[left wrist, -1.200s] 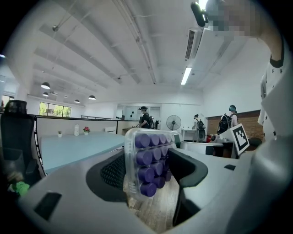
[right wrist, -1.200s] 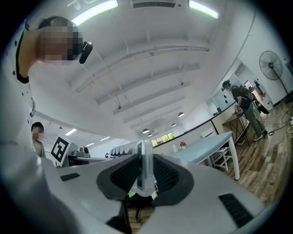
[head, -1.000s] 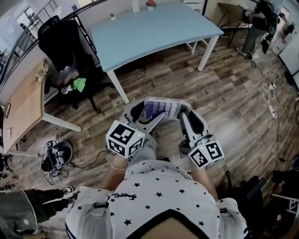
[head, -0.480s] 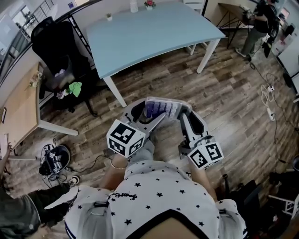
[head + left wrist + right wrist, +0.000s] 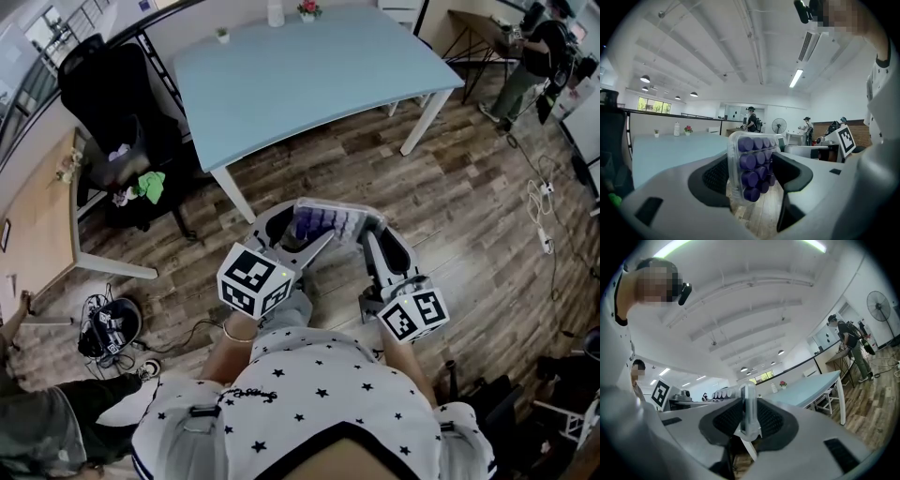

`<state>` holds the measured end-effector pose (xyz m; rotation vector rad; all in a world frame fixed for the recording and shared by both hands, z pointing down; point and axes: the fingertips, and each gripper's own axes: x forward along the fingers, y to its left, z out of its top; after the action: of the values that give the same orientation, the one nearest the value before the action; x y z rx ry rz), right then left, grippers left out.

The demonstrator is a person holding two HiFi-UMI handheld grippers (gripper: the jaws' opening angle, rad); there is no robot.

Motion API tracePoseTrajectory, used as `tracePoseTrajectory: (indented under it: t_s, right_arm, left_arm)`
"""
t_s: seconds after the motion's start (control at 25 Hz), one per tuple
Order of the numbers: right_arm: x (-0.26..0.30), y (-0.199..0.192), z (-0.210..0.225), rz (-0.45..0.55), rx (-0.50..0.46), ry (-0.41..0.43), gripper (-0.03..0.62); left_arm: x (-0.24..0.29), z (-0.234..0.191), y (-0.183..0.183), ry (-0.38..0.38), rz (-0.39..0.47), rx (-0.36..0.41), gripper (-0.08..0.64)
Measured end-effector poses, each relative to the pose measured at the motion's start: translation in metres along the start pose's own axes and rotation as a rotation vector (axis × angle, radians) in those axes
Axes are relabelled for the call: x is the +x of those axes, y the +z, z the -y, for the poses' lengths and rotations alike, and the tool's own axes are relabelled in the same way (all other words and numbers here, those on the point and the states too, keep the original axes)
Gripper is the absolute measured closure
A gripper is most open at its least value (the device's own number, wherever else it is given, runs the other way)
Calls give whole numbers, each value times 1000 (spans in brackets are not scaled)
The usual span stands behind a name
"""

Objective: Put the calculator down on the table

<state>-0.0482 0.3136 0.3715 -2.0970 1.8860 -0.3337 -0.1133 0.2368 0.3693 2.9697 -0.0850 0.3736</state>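
Observation:
The calculator (image 5: 326, 223), with purple buttons under a clear cover, hangs in the air above the wooden floor, held between both grippers. My left gripper (image 5: 298, 228) is shut on its left end, jaws wide across its breadth. In the left gripper view the calculator (image 5: 752, 168) stands on edge between the pads of the left gripper (image 5: 752, 180). My right gripper (image 5: 373, 232) is shut on the right end. In the right gripper view the right gripper (image 5: 747, 420) pinches the thin edge of the calculator (image 5: 748, 411). The light blue table (image 5: 309, 66) stands ahead, apart from the calculator.
A black office chair (image 5: 108, 103) with clutter stands left of the table, and a wooden desk (image 5: 42, 211) is at the far left. A dark bag (image 5: 112, 323) and cables (image 5: 544, 197) lie on the floor. A person (image 5: 539, 47) stands at the back right.
Both grippers, still holding the calculator, have come a little closer to the blue table. The grips look the same.

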Motion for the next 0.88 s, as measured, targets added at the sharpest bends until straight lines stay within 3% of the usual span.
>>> tracePoseTrajectory:
  t_s: [0.88]
  right_arm:
    - [126,-4,8,-28,-1,-40,513]
  left_arm:
    - [27,-123,22,-28,-2,11,261]
